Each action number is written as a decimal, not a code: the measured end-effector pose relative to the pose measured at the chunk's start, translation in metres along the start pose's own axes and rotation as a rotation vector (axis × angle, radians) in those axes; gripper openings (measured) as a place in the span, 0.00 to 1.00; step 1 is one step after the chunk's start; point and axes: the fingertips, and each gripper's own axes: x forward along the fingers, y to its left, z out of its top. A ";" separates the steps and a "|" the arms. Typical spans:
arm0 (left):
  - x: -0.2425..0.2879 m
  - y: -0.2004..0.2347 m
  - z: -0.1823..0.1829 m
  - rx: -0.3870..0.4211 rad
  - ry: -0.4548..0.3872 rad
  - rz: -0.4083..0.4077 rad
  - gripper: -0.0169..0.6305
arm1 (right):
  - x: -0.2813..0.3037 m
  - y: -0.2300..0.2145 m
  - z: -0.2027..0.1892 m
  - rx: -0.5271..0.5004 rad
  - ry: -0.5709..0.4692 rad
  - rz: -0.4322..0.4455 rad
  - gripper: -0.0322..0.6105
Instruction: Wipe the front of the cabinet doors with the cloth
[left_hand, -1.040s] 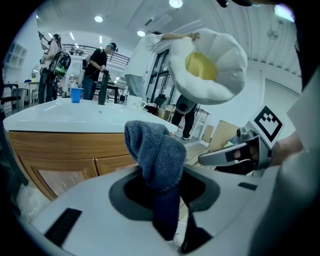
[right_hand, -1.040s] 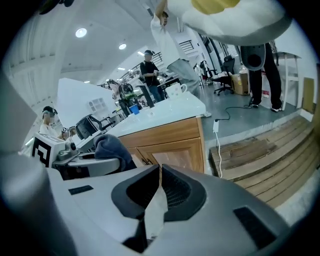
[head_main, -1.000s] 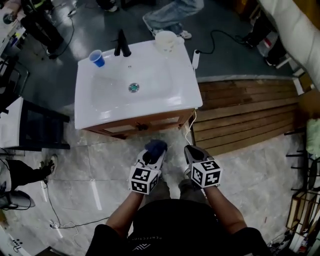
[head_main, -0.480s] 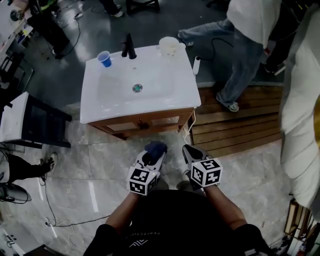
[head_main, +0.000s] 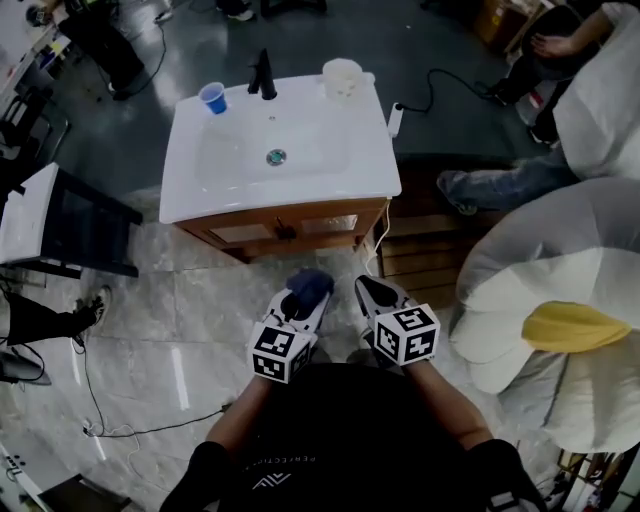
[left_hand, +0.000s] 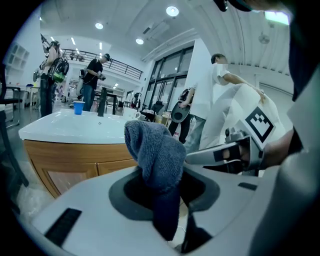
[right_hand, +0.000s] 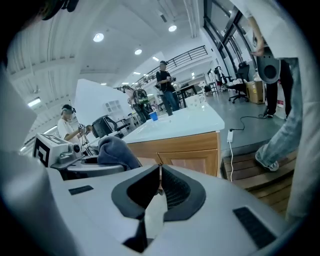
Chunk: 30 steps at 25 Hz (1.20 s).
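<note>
While clamped shut on the bunched blue-grey terry cloth (left_hand: 156, 152), held the white left gripper (head_main: 300, 308) low over the grey marble floor (head_main: 200, 310), nose toward 12 o'clock. Saw the cloth standing up out of the jaws, loose end forward. Found the two light wooden cabinet doors (head_main: 287, 229) straight ahead at 12 o'clock, under the white basin top (head_main: 300, 185), apart from the cloth and not yet touched. Lay with the long axis from 9 to 3 o'clock, so probably called for a push forward first, then strokes sideways. Carried the white right gripper (head_main: 374, 296) just beside, at 3 o'clock, jaws pressed together on nothing. Judged both about equally near the doors, but only the left one ready to wipe.
</note>
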 end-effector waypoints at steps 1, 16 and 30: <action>-0.001 -0.001 -0.001 -0.002 -0.001 0.002 0.23 | 0.000 0.001 0.000 -0.005 0.001 0.004 0.11; -0.013 0.001 -0.010 -0.018 0.005 0.031 0.23 | 0.003 0.015 -0.006 -0.045 0.015 0.040 0.11; -0.016 0.008 -0.009 -0.002 0.014 0.060 0.23 | -0.001 0.016 -0.010 -0.029 0.010 0.047 0.11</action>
